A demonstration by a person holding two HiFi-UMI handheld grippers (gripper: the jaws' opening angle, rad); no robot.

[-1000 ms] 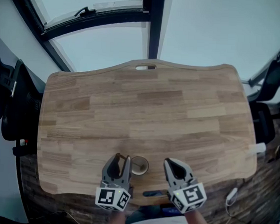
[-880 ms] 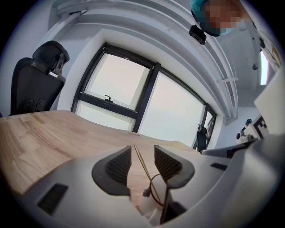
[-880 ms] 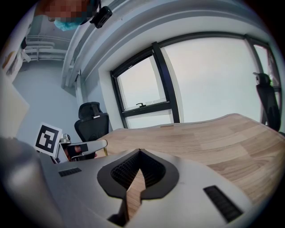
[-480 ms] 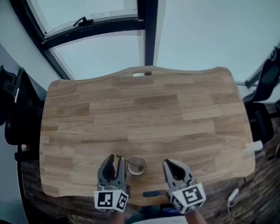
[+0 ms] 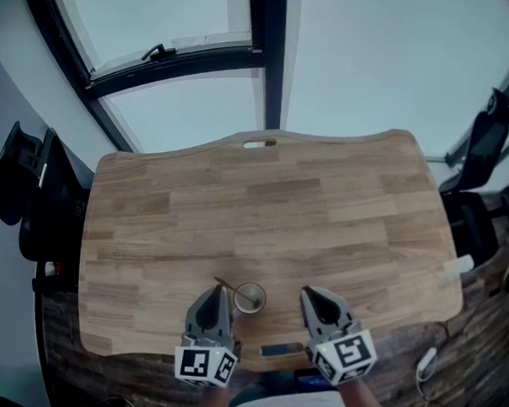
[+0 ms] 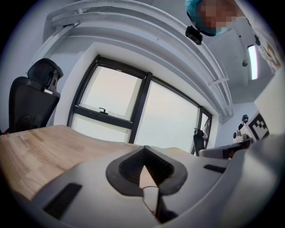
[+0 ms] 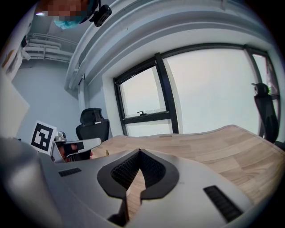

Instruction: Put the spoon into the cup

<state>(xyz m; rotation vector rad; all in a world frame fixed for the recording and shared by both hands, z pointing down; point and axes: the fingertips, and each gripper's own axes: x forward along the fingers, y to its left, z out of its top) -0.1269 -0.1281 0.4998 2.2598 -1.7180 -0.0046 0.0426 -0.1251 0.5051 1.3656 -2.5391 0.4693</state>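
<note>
A small round cup (image 5: pixel 249 298) stands near the front edge of the wooden table (image 5: pixel 306 210). The thin brown spoon (image 5: pixel 224 285) rests in it, its handle leaning out to the upper left. My left gripper (image 5: pixel 218 294) hovers just left of the cup, close to the spoon handle. Its jaws have just been closing and are now shut with nothing between them, as the left gripper view (image 6: pixel 144 150) also shows. My right gripper (image 5: pixel 310 295) hangs to the right of the cup, shut and empty, its jaws meeting in the right gripper view (image 7: pixel 140 151).
Black office chairs stand off the table's left side (image 5: pixel 31 198) and right side (image 5: pixel 486 144). A window with a dark frame (image 5: pixel 268 53) lies beyond the far edge. A white object (image 5: pixel 457 267) sits at the table's right edge.
The left gripper's jaws, wide apart before, have come together on nothing. Both grippers have lifted a little. The spoon stays in the cup.
</note>
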